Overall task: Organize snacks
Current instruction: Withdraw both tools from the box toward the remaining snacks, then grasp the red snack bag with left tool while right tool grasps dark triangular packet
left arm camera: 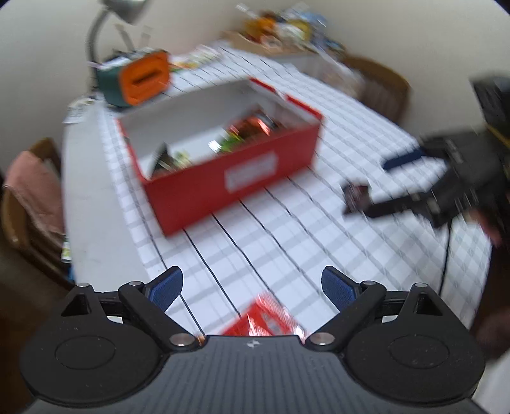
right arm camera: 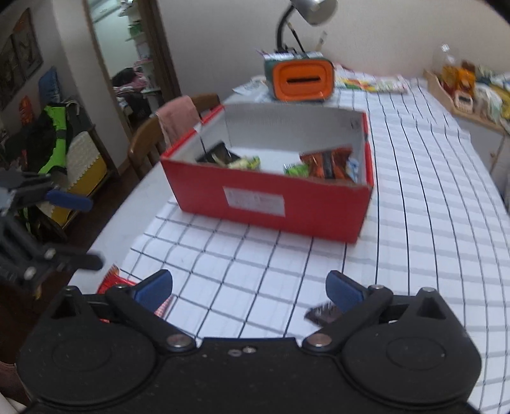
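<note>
Red cardboard box (right arm camera: 271, 203) sits mid-desk (right arm camera: 430, 223) on a checked cloth, several snack packets (right arm camera: 325, 164) inside. Left hand-held gripper (left arm camera: 251, 286) released, jaws wide — a red packet (left arm camera: 264, 318) lies on the cloth just beneath. Right hand-held gripper (right arm camera: 248, 288) also released, empty; a dark wrapper (right arm camera: 320, 313) beside its right finger. Orange-fronted container (right arm camera: 299, 81) and lamp (right arm camera: 306, 12) behind the box.

You see a red cardboard box (right arm camera: 271, 203) with a matt outside, a dull white inside and a paper label, sitting on a worktop (right arm camera: 430, 223) under a smooth checked cloth. The snack packets (right arm camera: 325, 164) inside look like shiny foil and plastic. Your right claw (right arm camera: 248, 288) is matt black plastic with ribbed blue pads and bright metal pivots; the left claw (left arm camera: 251, 286) matches.
</note>
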{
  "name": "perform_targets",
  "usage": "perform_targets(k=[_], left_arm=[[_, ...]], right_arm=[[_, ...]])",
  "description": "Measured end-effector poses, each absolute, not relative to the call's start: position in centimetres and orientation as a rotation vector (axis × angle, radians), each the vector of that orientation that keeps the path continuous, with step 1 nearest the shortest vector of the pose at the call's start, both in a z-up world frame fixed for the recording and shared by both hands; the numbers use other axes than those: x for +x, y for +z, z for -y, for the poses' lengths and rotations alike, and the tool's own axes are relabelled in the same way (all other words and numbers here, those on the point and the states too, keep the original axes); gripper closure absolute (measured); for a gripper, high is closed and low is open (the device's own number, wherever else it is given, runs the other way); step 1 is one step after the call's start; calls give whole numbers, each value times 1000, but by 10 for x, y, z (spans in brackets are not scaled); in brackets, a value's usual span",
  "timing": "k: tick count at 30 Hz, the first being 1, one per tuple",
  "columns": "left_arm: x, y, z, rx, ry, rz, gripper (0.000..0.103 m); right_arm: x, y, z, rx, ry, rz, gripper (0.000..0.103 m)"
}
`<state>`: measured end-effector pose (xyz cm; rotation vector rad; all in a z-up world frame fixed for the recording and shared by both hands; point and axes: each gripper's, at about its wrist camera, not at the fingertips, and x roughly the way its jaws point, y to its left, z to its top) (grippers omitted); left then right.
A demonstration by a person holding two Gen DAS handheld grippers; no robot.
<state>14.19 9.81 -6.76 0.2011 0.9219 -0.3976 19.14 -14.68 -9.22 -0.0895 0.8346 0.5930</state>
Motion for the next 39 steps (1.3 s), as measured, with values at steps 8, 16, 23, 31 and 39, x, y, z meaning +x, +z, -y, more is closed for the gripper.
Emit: perform_targets(k=[8, 16, 23, 31, 39], left_arm=[[121, -106, -84, 446, -580, -1011, 8], [132, -139, -85, 602, -658, -1098, 9], [146, -154, -84, 587, -684, -1145, 8], [151, -158, -76, 517, -659, -1136, 8], [152, -160, -72, 438, -565, -1138, 14]], right_arm=[[173, -126, 140, -88, 576, -903, 0], [168, -141, 140, -64, 545, -930, 0], [187, -146, 155, -125, 461, -894, 0], [231, -164, 184, -38, 365, -935, 12], [244, -180, 180, -54, 345, -944, 24]])
